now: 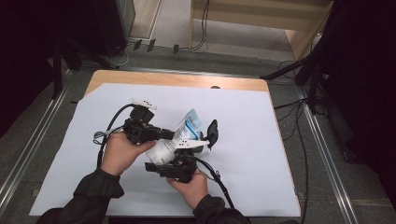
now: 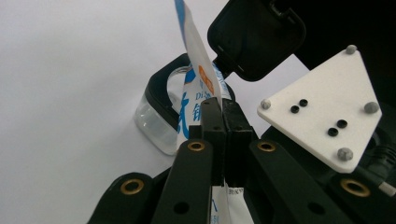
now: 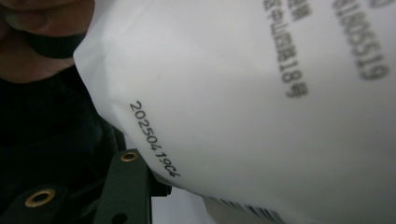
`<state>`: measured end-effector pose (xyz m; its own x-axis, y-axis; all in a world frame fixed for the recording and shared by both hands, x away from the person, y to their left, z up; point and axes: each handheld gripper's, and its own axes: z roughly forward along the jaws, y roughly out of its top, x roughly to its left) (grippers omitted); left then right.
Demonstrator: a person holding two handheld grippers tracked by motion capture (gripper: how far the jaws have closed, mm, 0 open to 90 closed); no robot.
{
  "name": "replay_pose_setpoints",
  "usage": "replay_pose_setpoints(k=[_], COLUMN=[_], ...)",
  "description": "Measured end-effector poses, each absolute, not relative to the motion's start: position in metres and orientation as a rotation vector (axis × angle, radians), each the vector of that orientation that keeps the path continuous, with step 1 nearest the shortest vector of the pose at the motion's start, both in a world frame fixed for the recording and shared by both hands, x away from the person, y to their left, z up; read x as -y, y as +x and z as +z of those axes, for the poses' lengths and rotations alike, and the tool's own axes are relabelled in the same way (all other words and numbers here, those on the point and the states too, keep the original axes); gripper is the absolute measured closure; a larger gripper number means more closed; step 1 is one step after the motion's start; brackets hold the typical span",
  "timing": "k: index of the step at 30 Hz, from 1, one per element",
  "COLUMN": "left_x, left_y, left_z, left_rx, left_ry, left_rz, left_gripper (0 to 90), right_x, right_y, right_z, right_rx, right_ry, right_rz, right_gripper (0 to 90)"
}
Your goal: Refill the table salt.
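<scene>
**Item: white-and-blue pouch held between 2 hand-held grippers**

- Pouch (image 1: 186,133): white with blue print, held above the white sheet (image 1: 261,154) near the table's middle, its top edge tilted up and away from the person. In the right gripper view its white back with black print lies close against the lens (image 3: 261,93).
- Left gripper (image 1: 161,134): held in the left hand (image 1: 119,151), forearm coming in from the lower left, gripper pointing level toward the right. In the left gripper view its jaws stand together, clamped on the pouch's edge (image 2: 196,88).
- Right gripper (image 1: 187,149): held in the right hand (image 1: 191,186), wrist low, gripper pointing away from the person under the pouch. Whether its jaws press on the pouch cannot be told.
- Clear container (image 2: 156,119) with black rim and open black lid (image 2: 257,37): just behind the pouch.
</scene>
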<state>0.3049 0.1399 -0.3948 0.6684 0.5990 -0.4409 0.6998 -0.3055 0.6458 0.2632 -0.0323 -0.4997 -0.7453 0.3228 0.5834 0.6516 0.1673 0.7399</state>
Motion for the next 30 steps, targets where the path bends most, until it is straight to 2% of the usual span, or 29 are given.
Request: replay_pose_setpoints(k=[22,30], left_x=[-0.1429,-0.1434], left_y=[0.3008,0.3016], left_z=[-0.397,-0.3959], left_rx=[-1.026,-1.012], left_ry=[2.039,2.024], left_rz=[-0.158,-0.163], left_gripper=[90.0,90.0], right_x=[0.0283,0.0308], right_y=[0.2556,0.2567], right_z=[-0.502,-0.5004], right_rx=[2.237,2.204], right_ry=[-0.925,-0.926], right_rz=[-1.59,-1.598], right_gripper=[52.8,54.8])
